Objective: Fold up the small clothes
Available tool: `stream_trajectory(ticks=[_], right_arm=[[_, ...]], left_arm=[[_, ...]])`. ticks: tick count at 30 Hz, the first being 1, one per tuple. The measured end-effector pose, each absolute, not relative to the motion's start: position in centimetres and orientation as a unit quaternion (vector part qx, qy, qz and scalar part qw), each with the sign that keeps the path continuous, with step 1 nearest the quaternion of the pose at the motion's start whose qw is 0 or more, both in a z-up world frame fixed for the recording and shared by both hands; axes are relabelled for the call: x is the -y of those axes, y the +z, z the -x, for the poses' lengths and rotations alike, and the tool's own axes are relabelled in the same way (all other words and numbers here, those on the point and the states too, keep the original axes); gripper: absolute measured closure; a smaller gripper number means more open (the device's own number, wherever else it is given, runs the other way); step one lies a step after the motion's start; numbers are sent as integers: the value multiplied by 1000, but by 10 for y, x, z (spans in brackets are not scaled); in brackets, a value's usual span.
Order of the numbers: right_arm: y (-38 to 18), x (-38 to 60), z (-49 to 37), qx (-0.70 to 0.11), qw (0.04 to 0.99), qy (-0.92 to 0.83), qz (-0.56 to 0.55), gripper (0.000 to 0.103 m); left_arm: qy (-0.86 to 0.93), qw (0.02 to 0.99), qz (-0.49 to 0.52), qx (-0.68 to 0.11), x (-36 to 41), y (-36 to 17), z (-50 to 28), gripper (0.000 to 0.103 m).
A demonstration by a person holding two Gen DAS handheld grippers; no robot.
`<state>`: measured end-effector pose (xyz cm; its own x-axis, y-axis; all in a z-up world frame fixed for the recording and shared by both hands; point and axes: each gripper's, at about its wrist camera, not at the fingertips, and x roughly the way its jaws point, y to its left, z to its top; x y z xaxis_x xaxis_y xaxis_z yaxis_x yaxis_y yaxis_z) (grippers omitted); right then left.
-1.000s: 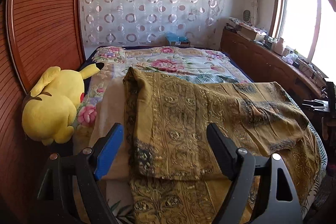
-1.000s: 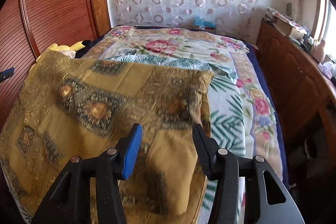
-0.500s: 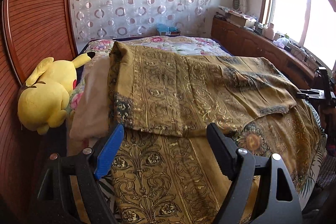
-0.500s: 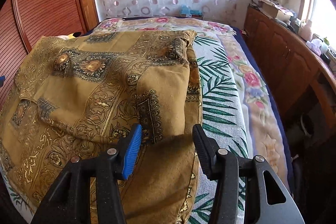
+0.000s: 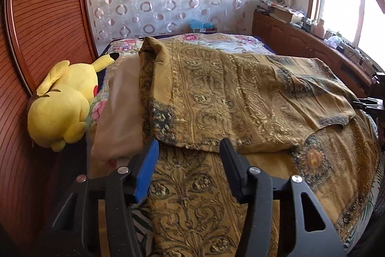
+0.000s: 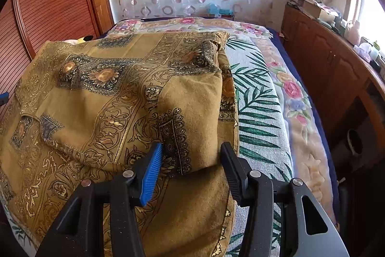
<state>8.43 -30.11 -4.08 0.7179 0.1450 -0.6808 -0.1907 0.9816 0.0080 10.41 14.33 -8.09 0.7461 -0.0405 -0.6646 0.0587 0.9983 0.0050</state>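
Note:
A mustard-gold patterned garment (image 5: 228, 98) lies across the bed, its far half folded over toward me; the folded edge runs just past my fingertips. My left gripper (image 5: 189, 148) is open and empty, hovering at that folded edge near the garment's left end. In the right wrist view the same garment (image 6: 108, 98) shows its folded right end. My right gripper (image 6: 191, 151) is open and empty, with the folded corner lying between and just beyond its fingers. The right gripper also shows at the far right of the left wrist view (image 5: 370, 102).
A yellow plush toy (image 5: 65, 102) lies at the bed's left edge against a wooden panel wall (image 5: 43, 23). A floral and leaf-print bedspread (image 6: 259, 98) covers the bed. A wooden cabinet (image 6: 336, 64) with clutter runs along the right under a window.
The garment's far half has come down over the near half and now rests flat. Both grippers have drawn back toward the near edge, jaws open throughout.

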Motion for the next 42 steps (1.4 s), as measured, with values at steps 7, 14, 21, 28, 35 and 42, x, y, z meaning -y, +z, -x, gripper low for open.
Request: stream_trajectory(ticks=[7, 14, 21, 28, 35, 42], right_arm=[[-45, 300, -89, -364, 926, 92, 32, 51], [-44, 301, -88, -364, 926, 92, 32, 51], [-44, 301, -88, -364, 926, 92, 34, 51], [-44, 303, -87, -364, 926, 92, 35, 51], [-42, 300, -86, -360, 926, 102, 44, 63], [-30, 294, -88, -335, 933, 123, 46, 99]], left_arm=[[3, 925, -6, -379, -154, -85, -137, 65], [23, 919, -17, -394, -155, -92, -148, 75], [32, 916, -21, -399, -158, -97, -150, 75], [31, 918, -29, -395, -154, -96, -148, 84], [25, 924, -34, -380, -149, -91, -139, 99], [-4, 935, -14, -354, -143, -70, -121, 101]])
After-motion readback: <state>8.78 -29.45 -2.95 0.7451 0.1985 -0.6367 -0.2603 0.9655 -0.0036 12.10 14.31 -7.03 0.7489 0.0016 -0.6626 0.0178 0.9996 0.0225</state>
